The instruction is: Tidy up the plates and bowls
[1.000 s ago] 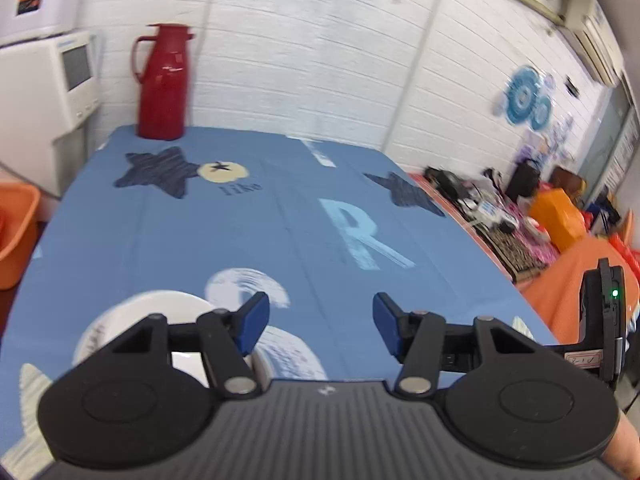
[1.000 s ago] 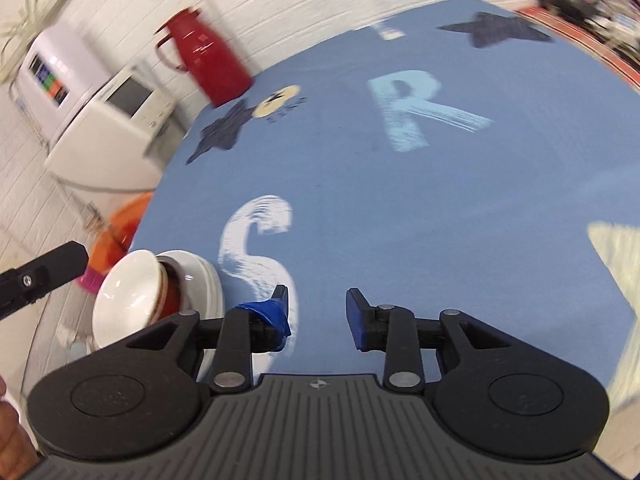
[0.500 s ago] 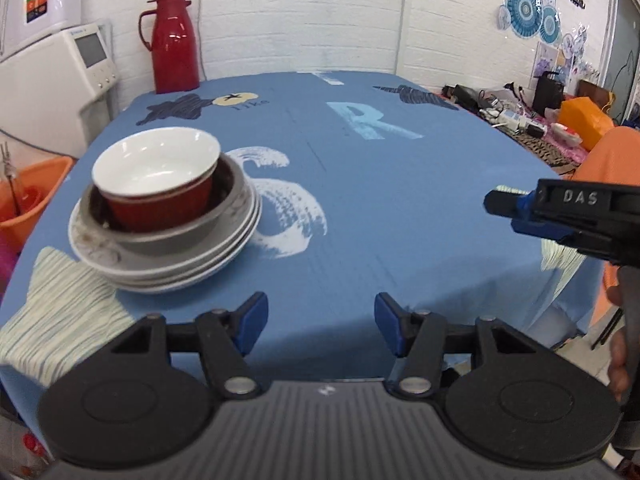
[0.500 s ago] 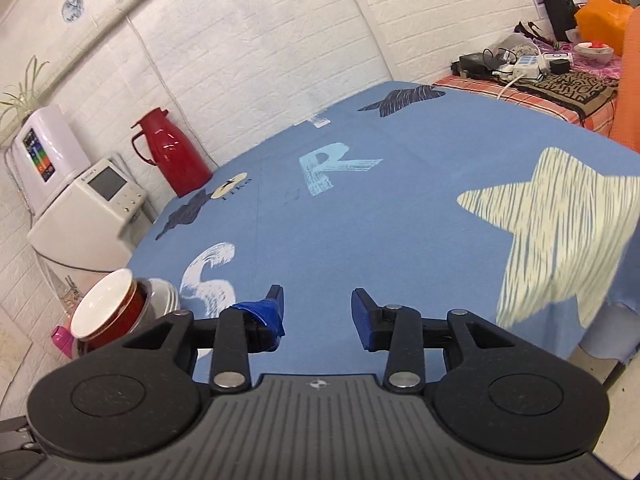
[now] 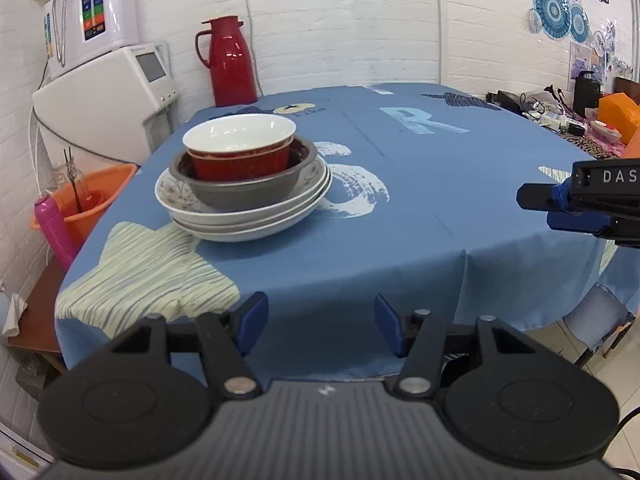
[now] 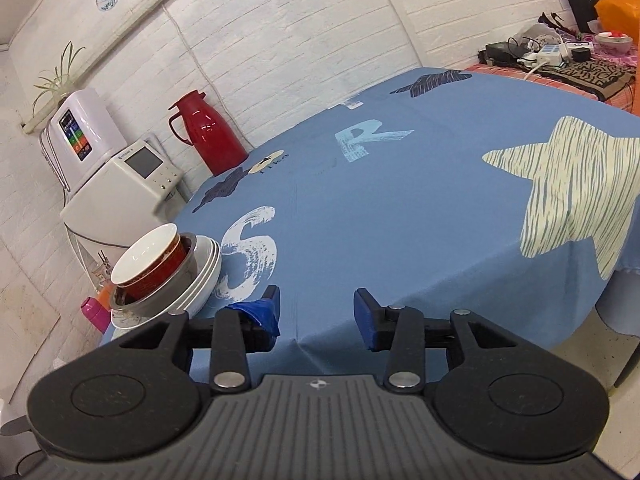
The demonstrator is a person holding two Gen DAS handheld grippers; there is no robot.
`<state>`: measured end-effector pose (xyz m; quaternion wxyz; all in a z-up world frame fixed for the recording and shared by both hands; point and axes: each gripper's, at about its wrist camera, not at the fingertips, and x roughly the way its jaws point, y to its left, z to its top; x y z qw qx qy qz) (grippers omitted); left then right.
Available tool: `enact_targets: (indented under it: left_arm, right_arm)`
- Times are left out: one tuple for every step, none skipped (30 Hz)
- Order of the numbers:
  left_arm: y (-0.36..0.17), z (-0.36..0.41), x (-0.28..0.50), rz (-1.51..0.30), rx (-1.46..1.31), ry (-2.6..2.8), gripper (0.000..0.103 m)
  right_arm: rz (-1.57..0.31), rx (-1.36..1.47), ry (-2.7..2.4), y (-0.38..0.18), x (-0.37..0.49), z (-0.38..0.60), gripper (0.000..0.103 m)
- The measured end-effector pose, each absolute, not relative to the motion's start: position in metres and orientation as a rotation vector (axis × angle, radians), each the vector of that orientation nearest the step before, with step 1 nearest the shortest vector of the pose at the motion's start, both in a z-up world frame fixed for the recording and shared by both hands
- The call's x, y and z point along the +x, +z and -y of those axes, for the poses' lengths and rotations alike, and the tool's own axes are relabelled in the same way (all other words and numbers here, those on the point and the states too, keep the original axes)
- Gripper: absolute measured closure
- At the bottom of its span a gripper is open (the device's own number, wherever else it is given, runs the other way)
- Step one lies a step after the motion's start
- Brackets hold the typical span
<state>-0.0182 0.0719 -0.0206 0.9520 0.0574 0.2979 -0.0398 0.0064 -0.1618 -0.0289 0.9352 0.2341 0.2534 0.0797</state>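
Observation:
One stack stands near the front left corner of the blue table (image 5: 420,200): a red bowl with a white inside (image 5: 240,148) sits in a grey bowl (image 5: 244,190), on several white plates (image 5: 244,220). My left gripper (image 5: 320,324) is open and empty, back off the table's front edge. In the right wrist view the same red bowl (image 6: 150,266) and plates (image 6: 210,276) lie at the left. My right gripper (image 6: 318,314) is open and empty too, by the front edge, right of the stack. Its fingers (image 5: 560,204) show at the left wrist view's right side.
A red thermos jug (image 5: 230,62) stands at the table's far left corner. White appliances (image 5: 108,92) and an orange bucket (image 5: 92,196) sit left of the table. A cluttered side table (image 6: 568,56) lies at the far right. The cloth hangs over the front edge.
Both grippers have pulled back and away from the table, so the whole stack and front edge now show. Both stay open and empty.

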Motion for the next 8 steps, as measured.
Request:
enact_targets:
  left_arm:
    - [-0.0218,-0.0734,-0.0175,-0.609,0.111,-0.077,0.046]
    - [-0.0226,-0.0746,-0.0169,-0.614,0.105,-0.076,0.046]
    - [-0.0231,-0.0752,-0.0169,-0.62,0.098,-0.077,0.046]
    - [-0.0238,-0.076,-0.0169,-0.623,0.093,-0.075,0.046]
    - [-0.0241,-0.0766,-0.0169,-0.624,0.091,-0.073,0.046]
    - [-0.0243,-0.077,-0.017,-0.623,0.091,-0.07,0.046]
    - [-0.0246,-0.0769,-0.0171,-0.623,0.094,-0.065,0.046]
    - [-0.0246,-0.0768,-0.017,-0.625,0.093,-0.062,0.046]
  right_arm:
    - [-0.525,0.477,0.17,-0.0299,0.0069,0.1601,0.078]
    - [-0.531,0.478,0.178,-0.0315,0.0069,0.1588,0.077]
    - [-0.535,0.478,0.183,-0.032,0.007,0.1578,0.077]
    - [-0.537,0.476,0.187,-0.0324,0.0066,0.157,0.077]
    - [-0.537,0.472,0.19,-0.0324,0.0056,0.1559,0.077]
    - [-0.535,0.47,0.188,-0.0323,0.0047,0.1551,0.076]
    - [-0.534,0.47,0.183,-0.0322,0.0042,0.1552,0.076]
    - [-0.533,0.47,0.179,-0.032,0.0039,0.1552,0.076]
